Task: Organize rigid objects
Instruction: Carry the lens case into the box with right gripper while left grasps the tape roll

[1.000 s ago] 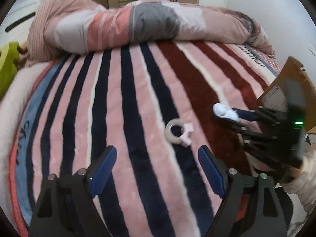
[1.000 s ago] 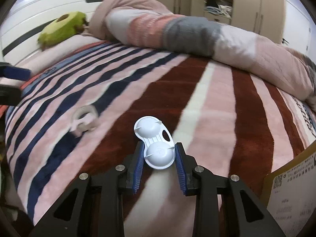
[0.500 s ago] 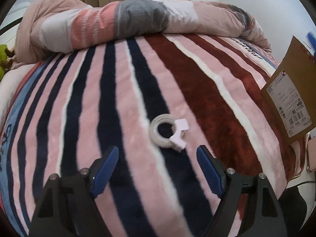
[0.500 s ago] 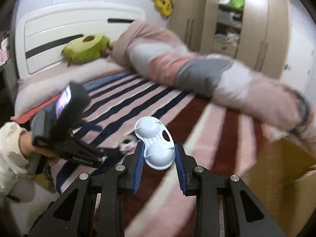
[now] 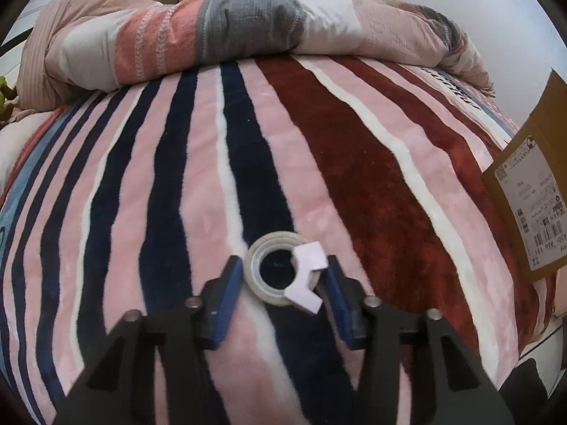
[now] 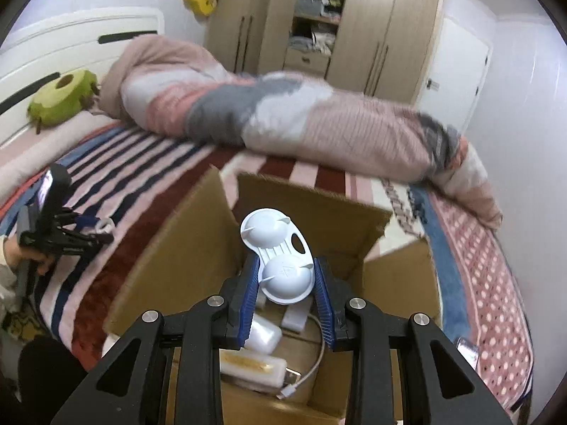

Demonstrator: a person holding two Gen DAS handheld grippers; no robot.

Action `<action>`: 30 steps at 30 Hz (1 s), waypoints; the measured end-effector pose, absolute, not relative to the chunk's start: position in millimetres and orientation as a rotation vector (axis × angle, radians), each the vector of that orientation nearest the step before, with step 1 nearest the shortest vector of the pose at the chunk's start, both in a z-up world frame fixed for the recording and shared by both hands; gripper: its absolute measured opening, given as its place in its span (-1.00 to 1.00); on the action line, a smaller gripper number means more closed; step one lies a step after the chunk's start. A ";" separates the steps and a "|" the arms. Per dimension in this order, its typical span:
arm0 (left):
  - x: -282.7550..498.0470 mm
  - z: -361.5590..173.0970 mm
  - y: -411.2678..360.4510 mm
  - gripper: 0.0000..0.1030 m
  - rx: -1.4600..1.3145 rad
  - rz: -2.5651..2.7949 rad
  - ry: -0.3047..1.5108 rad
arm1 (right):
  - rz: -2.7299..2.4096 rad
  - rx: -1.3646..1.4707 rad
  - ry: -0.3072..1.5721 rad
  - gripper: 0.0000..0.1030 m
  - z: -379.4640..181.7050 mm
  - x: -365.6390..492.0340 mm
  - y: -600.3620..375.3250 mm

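A clear tape roll with a white dispenser tab [image 5: 281,271] lies on the striped blanket [image 5: 354,177]. My left gripper [image 5: 283,276] is low over it, its blue pads on either side of the roll, jaws closed in to the roll's width. My right gripper [image 6: 285,279] is shut on a pale blue two-dome plastic piece [image 6: 280,258] and holds it above the open cardboard box [image 6: 170,258]. The left gripper [image 6: 95,230] also shows in the right wrist view at the left.
The box holds a white case [image 6: 264,334], a cream bar-shaped item [image 6: 253,363] and a white cable [image 6: 312,368]. A rolled quilt [image 5: 230,32] lies across the far bed. The box with a shipping label [image 5: 531,205] stands at the right. A green plush [image 6: 62,97] is by the headboard.
My left gripper has dropped to the tape roll and its jaws have closed in around it. My right gripper has carried the blue piece from the blanket to above the box.
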State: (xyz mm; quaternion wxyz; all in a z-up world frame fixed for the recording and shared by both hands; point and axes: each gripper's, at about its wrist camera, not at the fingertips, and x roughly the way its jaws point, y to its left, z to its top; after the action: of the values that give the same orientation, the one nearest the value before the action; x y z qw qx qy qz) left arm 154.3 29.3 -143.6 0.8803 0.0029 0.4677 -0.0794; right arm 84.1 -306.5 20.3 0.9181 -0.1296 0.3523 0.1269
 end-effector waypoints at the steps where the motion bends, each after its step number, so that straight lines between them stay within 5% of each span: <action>1: 154.2 -143.3 29.0 -0.23 0.004 -0.165 0.974 | 0.255 -0.258 0.748 -0.48 16.8 86.9 -311.0; 6: 152.7 -142.0 27.0 -0.23 -0.003 -0.172 0.979 | 0.258 -0.261 0.742 -0.24 19.2 82.1 -312.7; 14: 135.0 -111.3 22.0 -0.23 0.016 -0.201 0.941 | 0.390 -0.243 0.662 -0.24 27.0 64.2 -295.9; 23: 100.9 -2.4 26.7 -0.23 0.106 -0.203 0.872 | 0.692 -0.283 0.553 -0.24 37.5 33.3 -208.1; 30: 78.3 84.4 -22.9 -0.23 0.173 -0.318 0.765 | 0.854 -0.272 0.657 -0.24 -16.1 21.8 -150.4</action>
State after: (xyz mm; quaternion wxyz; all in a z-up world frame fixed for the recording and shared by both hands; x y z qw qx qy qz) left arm 78.3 -22.9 84.4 0.9118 0.0838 0.3712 -0.1543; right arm 21.8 -150.4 -16.1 0.8497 -0.1293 0.3117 0.4052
